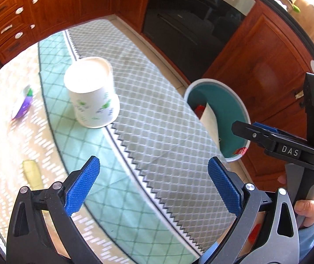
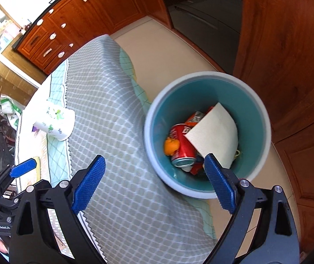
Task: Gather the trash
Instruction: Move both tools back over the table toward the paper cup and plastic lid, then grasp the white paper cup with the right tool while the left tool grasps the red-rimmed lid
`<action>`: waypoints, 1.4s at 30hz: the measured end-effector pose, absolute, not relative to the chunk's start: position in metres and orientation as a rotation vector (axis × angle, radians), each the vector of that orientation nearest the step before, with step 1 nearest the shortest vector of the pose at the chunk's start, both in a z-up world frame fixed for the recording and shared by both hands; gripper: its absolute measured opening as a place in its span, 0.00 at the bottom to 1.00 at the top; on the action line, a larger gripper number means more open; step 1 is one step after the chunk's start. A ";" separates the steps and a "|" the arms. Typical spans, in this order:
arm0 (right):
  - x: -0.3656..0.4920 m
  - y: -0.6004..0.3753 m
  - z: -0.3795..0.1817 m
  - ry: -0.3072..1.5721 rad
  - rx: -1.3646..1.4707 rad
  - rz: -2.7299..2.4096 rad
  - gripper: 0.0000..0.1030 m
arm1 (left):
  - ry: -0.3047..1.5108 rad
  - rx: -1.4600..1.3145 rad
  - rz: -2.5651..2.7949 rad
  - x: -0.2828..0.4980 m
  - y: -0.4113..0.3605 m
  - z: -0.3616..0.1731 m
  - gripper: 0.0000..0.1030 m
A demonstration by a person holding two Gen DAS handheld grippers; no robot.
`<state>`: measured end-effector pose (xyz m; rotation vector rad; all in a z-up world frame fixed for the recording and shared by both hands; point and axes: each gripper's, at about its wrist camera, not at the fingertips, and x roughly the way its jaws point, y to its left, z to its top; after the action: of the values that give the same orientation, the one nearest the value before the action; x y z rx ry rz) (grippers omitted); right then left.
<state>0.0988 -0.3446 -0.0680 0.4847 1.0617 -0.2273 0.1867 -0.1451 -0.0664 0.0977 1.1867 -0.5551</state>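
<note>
left gripper (image 1: 153, 184): held wide apart, nothing between the blue pads; hovered over the tablecloth, aimed toward the cup, likely lined up for the next pick.
right gripper (image 2: 154, 184): spread open, empty; held above the bin's near rim, judged a drop position.
tablecloth (image 1: 157, 118): grey over green, draped off the table edge beside the bin.
yellow scrap (image 1: 32, 173): lain flat near the left gripper; blurred, kind not told.
bin (image 2: 264, 118): set on the floor just beside the table so trash is dropped straight in.
bin contents: paper sheet (image 2: 214, 132), red can (image 2: 182, 145), orange item (image 2: 171, 146) already collected.
cup (image 1: 92, 92): stood inverted on the cloth, not yet collected.
purple wrapper (image 1: 24, 105): left on the table beyond the cup's side, apart from both grippers.
</note>
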 end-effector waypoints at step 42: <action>0.257 -0.168 -0.070 1.037 0.231 -0.063 0.55 | 1.172 -0.088 -0.239 0.279 0.063 -0.096 0.96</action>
<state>0.2574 -0.1681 -0.0702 0.2305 1.0371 -0.0629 0.2794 0.0629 -0.0956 -0.0882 1.1723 -0.2391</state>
